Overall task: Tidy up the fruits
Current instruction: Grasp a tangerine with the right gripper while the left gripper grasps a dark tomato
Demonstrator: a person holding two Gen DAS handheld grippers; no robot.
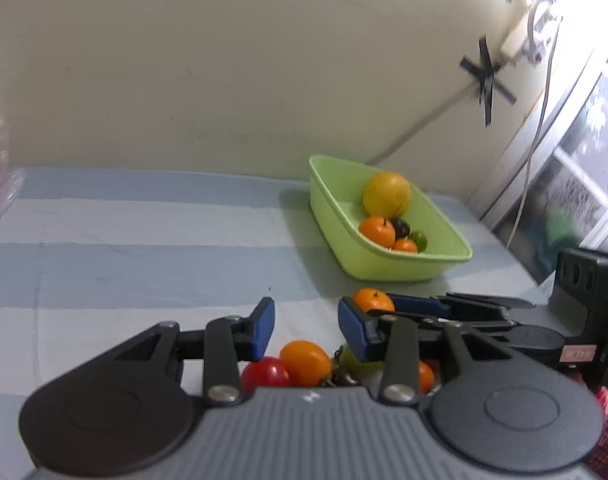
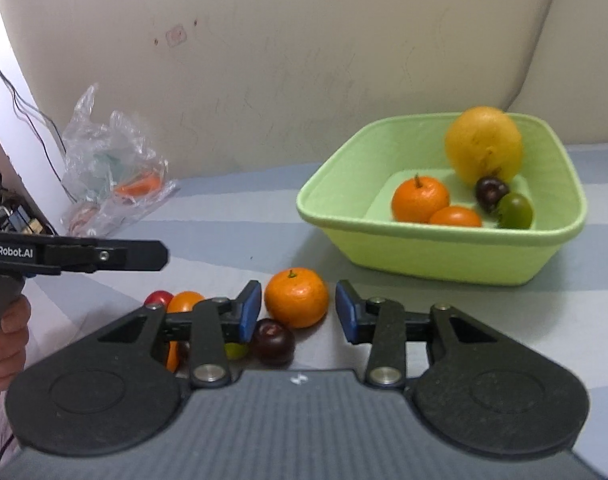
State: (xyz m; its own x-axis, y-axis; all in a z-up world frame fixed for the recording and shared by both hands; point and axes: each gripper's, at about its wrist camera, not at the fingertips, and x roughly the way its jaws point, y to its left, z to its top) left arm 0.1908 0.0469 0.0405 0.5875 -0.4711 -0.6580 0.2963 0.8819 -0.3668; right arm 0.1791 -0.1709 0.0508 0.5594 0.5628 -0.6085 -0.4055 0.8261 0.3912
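Observation:
A green basin (image 2: 444, 256) (image 1: 344, 216) on the striped cloth holds a big yellow fruit (image 2: 483, 144), two tangerines (image 2: 420, 199) and small dark and green fruits. Loose fruit lies in front of it: a tangerine (image 2: 297, 298) (image 1: 373, 300), a dark plum (image 2: 273, 342), an orange tomato (image 1: 306, 362) and a red tomato (image 1: 264, 374). My right gripper (image 2: 298, 312) is open with its jaws on either side of the loose tangerine, not touching it. My left gripper (image 1: 306, 320) is open and empty above the tomatoes. The right gripper also shows in the left wrist view (image 1: 420, 308).
A crumpled clear plastic bag (image 2: 112, 168) with something orange inside lies at the back left by the wall. Cables hang at the left edge. A window (image 1: 584, 168) is to the right of the table.

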